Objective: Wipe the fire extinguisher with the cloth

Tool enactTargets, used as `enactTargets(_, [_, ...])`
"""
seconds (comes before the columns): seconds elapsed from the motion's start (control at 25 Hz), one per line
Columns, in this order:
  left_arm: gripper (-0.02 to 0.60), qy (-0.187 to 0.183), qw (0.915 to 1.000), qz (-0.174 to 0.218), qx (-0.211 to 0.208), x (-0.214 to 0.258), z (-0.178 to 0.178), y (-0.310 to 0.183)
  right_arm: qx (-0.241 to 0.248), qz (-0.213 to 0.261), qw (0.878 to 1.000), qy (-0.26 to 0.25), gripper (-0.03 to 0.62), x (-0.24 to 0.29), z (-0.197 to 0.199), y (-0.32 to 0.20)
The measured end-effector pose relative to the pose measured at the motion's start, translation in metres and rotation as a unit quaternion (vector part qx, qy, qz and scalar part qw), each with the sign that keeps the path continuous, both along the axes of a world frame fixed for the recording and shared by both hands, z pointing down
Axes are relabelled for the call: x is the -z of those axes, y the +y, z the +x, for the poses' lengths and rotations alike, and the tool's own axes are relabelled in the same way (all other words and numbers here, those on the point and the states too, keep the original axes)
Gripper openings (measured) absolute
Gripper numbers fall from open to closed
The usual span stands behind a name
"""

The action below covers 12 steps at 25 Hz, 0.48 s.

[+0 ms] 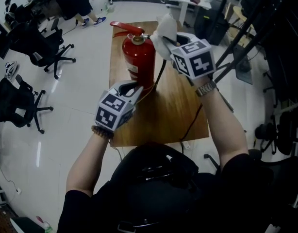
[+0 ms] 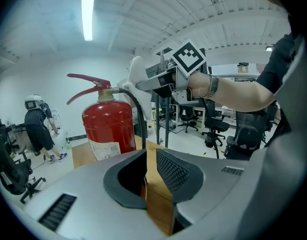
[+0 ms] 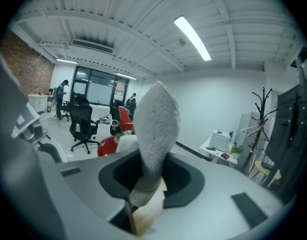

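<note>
One red fire extinguisher stands upright toward the far left of the wooden table. We've got the white cloth clamped in our right gripper, up beside the extinguisher's top. Our left gripper hovers near its base, jaws slightly apart, nothing between them.

No text can be read. A pale label is seen low on the red fire extinguisher, left of centre in the left gripper view, but its print cannot be made out.
</note>
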State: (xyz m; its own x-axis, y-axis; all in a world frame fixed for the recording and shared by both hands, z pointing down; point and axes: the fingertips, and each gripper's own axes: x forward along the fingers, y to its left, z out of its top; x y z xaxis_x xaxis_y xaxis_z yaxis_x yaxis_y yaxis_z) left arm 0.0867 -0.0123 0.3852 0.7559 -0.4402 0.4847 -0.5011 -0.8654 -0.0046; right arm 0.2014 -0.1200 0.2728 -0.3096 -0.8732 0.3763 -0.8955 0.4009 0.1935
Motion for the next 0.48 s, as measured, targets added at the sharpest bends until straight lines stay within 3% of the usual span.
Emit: enactTargets(0.48, [0.057,-0.010,0.9997,-0.022,-0.003,-0.020,0.016,0.002,-0.016,-0.030,0.999,-0.030,0.120,-0.053,0.025,0.009])
